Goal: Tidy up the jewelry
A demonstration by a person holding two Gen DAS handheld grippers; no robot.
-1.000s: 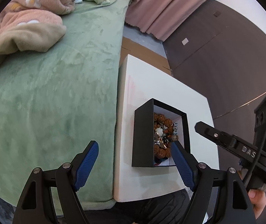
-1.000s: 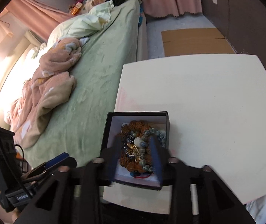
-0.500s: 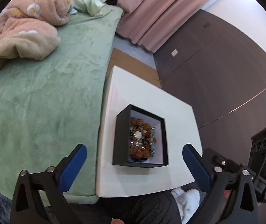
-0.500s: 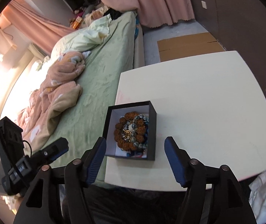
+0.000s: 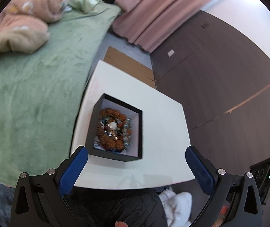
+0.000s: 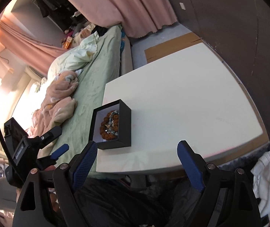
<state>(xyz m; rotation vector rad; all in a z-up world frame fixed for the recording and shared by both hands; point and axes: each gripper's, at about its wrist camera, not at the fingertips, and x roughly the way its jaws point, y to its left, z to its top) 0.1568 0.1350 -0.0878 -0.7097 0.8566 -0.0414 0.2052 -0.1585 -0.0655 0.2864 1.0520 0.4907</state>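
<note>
Jewelry (image 5: pixel 113 130) | heaped in open black box (image 5: pixel 116 156) at the bed-side edge of white table (image 5: pixel 165 124), beads and metal bits tangled together | left gripper (image 5: pixel 135 167) wide open, empty | right gripper (image 6: pixel 137 158) wide open, empty, both held short of the box | nothing else on the table; gathering looks done, no lid seen.

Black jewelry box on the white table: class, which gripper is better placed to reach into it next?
Probably left. The left gripper is open, with the black jewelry box centred ahead; the open right gripper has it off left.
</note>
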